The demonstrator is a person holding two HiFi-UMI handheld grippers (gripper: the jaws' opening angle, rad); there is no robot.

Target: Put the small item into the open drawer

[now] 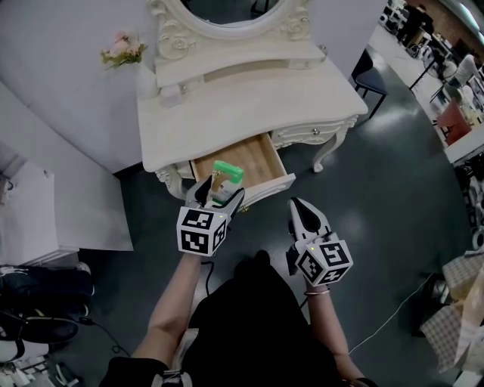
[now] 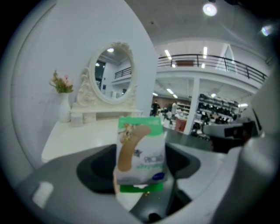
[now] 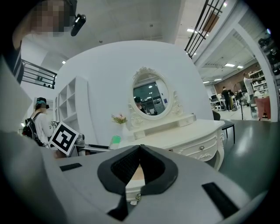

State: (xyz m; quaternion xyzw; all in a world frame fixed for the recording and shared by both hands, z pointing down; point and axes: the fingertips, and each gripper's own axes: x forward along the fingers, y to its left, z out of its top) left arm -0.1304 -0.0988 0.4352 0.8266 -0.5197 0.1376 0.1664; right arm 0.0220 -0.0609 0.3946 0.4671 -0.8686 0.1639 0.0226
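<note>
My left gripper (image 1: 217, 193) is shut on a small green and white packet (image 1: 226, 176) with a plaster printed on it, held upright just above the front of the open wooden drawer (image 1: 257, 156). The left gripper view shows the packet (image 2: 141, 151) clamped between the jaws, with the dressing table (image 2: 87, 131) beyond. To the right of the drawer front, over the dark floor, my right gripper (image 1: 301, 209) is shut with nothing in it. In the right gripper view its jaws (image 3: 140, 151) meet at the tips, and the packet (image 3: 115, 140) shows small at the left.
The cream dressing table (image 1: 249, 106) has an oval mirror (image 1: 227, 15), a white vase of pink flowers (image 1: 140, 68) and a shut drawer (image 1: 314, 134) at the right. A white cabinet (image 1: 45, 219) stands at the left, a chair (image 1: 370, 79) at the right.
</note>
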